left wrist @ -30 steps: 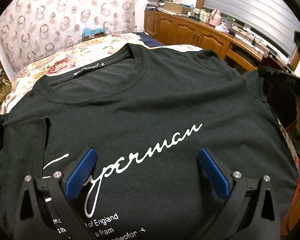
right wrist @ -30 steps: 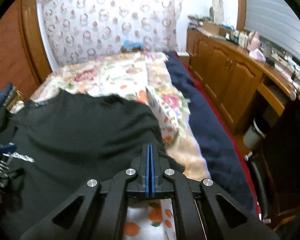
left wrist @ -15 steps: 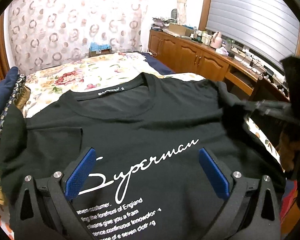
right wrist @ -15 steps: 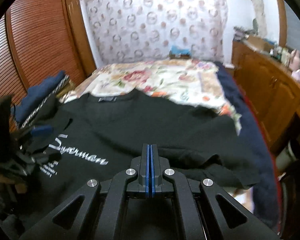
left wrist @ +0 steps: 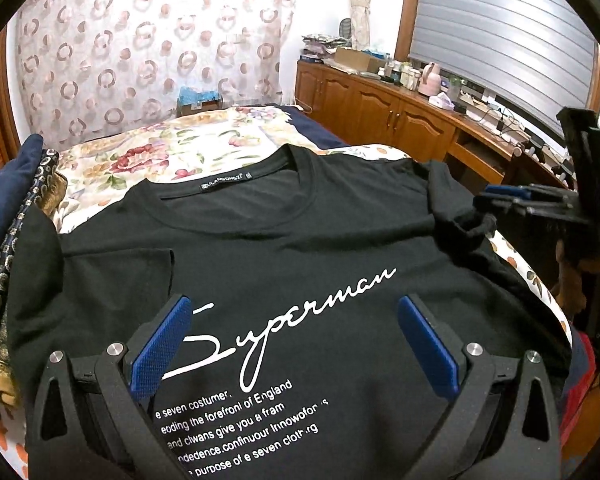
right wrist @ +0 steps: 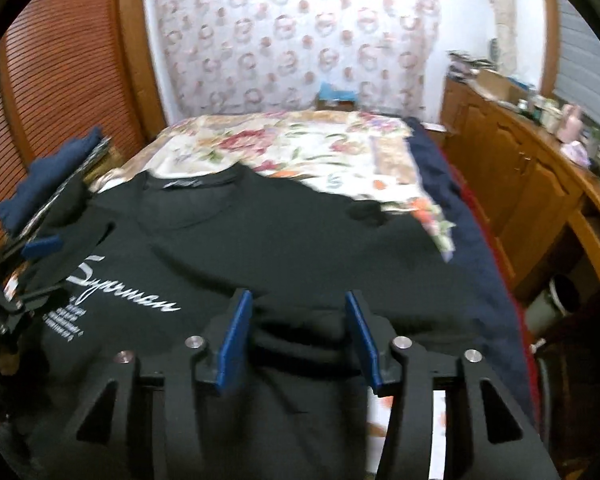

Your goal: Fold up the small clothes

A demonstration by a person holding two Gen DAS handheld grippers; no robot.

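A black T-shirt (left wrist: 284, 248) with white "Superman" script lies face up on the flowered bed, collar toward the far end. Its left sleeve is folded in over the chest. My left gripper (left wrist: 296, 340) is open and empty, hovering over the print. My right gripper (right wrist: 298, 336) is open over the shirt's right sleeve (right wrist: 308, 344), which lies bunched between the pads, not gripped. The right gripper also shows in the left wrist view (left wrist: 500, 196) at the shirt's right edge. The shirt fills the right wrist view (right wrist: 284, 248) too.
The flowered bedspread (left wrist: 148, 156) runs toward a patterned curtain. Folded dark blue clothes (left wrist: 4, 200) are stacked at the left. A wooden sideboard (left wrist: 384, 112) with clutter stands along the right, and a louvred wardrobe (right wrist: 60, 80) on the left.
My right gripper has opened and let go of the shirt's right sleeve after carrying it in over the shirt. The left gripper drew back and higher, staying open.
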